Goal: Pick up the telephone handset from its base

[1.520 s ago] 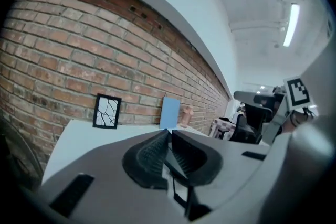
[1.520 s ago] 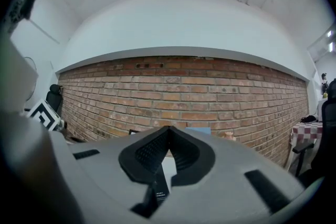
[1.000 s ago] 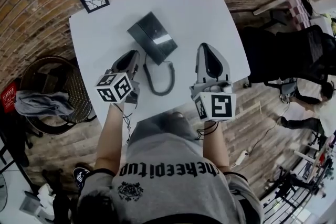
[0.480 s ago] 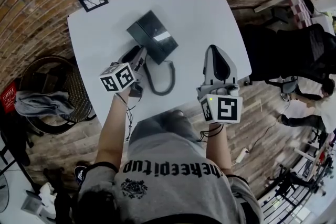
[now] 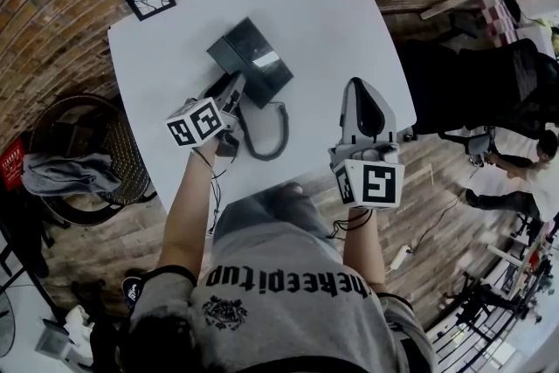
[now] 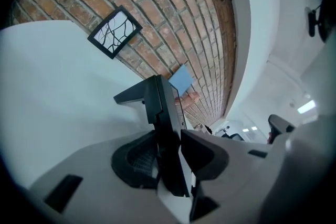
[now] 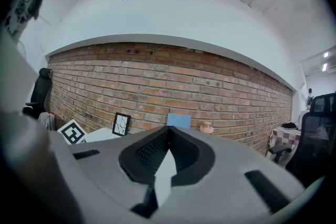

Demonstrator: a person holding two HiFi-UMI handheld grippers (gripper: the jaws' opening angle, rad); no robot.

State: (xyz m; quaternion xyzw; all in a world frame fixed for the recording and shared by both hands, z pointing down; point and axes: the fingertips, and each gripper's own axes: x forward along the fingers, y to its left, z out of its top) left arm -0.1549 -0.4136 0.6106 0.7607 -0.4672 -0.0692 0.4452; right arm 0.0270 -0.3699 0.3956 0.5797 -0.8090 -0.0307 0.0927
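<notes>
Head view: the lift has not begun. The handset (image 5: 224,58) lies on its base (image 5: 265,63) on the smooth white table (image 5: 332,31), and a coiled cord (image 5: 266,140) loops from it toward the person. The left gripper (image 5: 233,86) sits at the handset's near end. The right gripper (image 5: 355,85) hangs well apart, near the table's edge. The telephone is black, boxy plastic with a glossy panel.

Left gripper view: the jaws have just been opening and stand apart. A flat black slab stands between the ribbed dark pads (image 6: 131,160) — the handset (image 6: 167,144), I judge — not yet clamped. Closing and raising are left to do.

Right gripper view: the jaws are together with nothing between them — a rough brick wall (image 7: 173,86) lies ahead.
</notes>
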